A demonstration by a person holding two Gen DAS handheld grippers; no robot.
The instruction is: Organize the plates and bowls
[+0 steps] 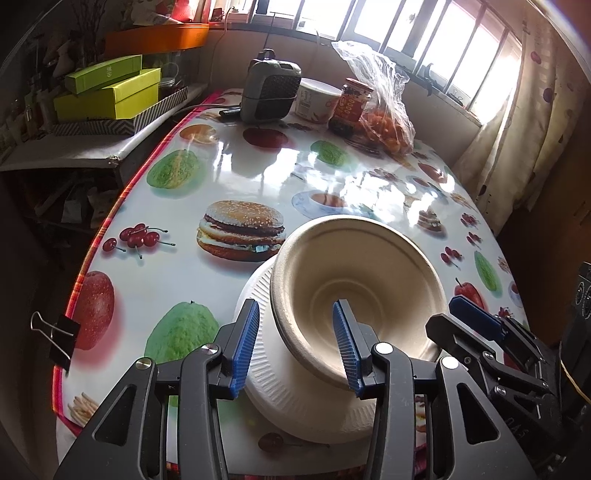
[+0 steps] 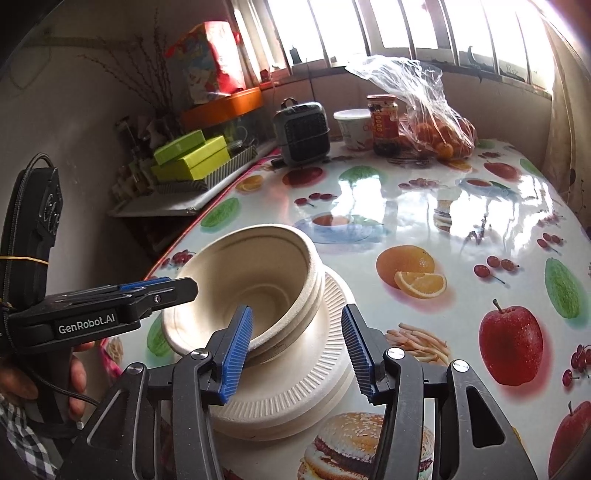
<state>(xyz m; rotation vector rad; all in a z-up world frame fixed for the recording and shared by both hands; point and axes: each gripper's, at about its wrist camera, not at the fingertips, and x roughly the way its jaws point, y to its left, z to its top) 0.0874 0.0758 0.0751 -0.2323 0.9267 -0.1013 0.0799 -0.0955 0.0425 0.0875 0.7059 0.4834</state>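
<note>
bowls (image 1: pixel 354 280) – stacked on plates (image 1: pixel 295 391) | left gripper (image 1: pixel 297 347), right gripper (image 2: pixel 297 350) – both spread, straddling rim

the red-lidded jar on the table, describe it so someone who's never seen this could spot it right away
Start at the barred window and drop to the far end of the fruit-print table. In the row of items there, the jar stands upright between a white tub and a clear bag of oranges. It alone has a red lid and an orange-red label over dark contents.
</note>
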